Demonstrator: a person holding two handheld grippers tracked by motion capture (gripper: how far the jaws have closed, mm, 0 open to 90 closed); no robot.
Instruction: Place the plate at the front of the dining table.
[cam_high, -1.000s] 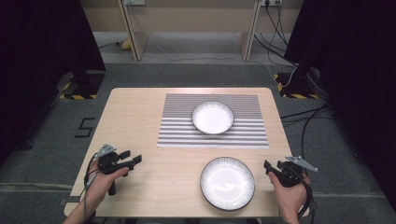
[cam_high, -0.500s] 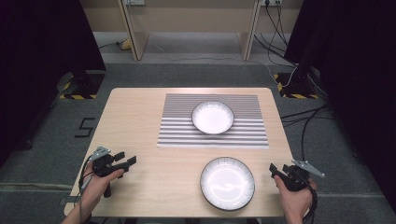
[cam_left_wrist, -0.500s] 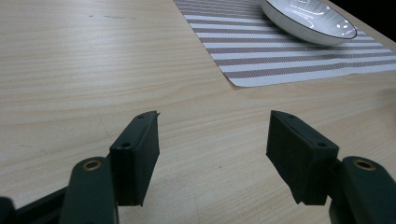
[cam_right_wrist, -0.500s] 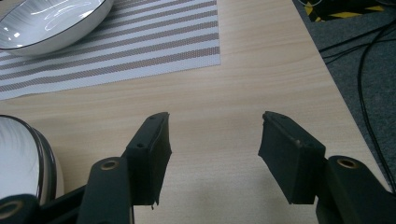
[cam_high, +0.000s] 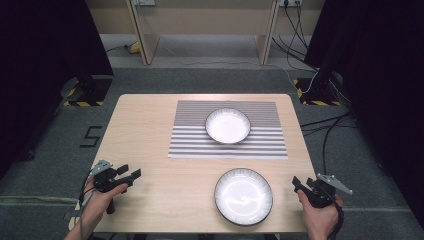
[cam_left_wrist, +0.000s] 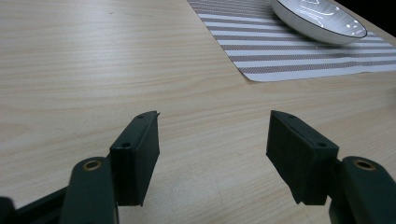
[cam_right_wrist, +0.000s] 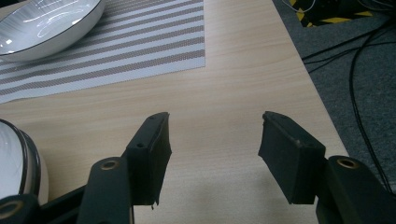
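- Two grippers, two dishes: I hold my left gripper (cam_high: 131, 176) low over the near left corner of the worktop (cam_high: 150, 130), its jaws spread wide with bare wood between them.
- My right gripper (cam_high: 303, 184) hangs at the near right edge of the worktop, jaws likewise spread and pinching nothing, just beside the plate (cam_high: 243, 196).
- That plate, the thing nearest my right jaws, lies flat on the bare wood at the near side, between my two hands and closer to the right one. It is round and white with a thin dark rim and a glossy face that throws back the ceiling light; fine ribbing rings its border.
- In the right gripper view the plate's edge (cam_right_wrist: 21, 158) curves in at the lower left, apart from the jaws, so I judge a short move left would bring them to its rim.
- A bowl (cam_high: 228, 125) of the same white glaze sits well beyond, on the striped mat (cam_high: 190, 140) at the middle of the worktop.
- Both grippers stand off to the sides, which looks to me like a resting or ready stance that leaves both dishes free.
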